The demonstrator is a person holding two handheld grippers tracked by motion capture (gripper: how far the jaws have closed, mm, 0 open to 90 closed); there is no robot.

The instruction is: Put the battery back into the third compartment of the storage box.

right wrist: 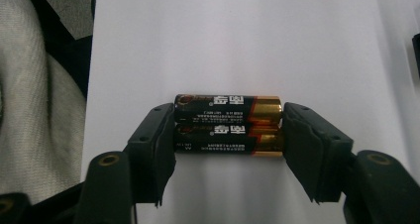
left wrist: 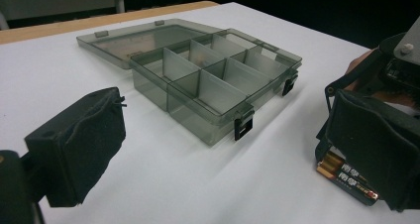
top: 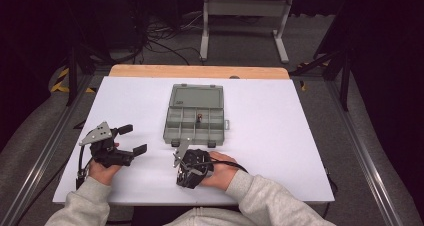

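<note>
White tabletop (right wrist: 223, 35) bears two batteries (right wrist: 228, 125) lengthwise between right tongs (right wrist: 228, 140), ends touching.

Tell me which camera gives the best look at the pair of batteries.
The right gripper view: the two batteries lie side by side on the white table, spanning the right gripper, labels legible. The left gripper view shows their gold ends beneath that gripper. In the high view the gripper covers them.
</note>
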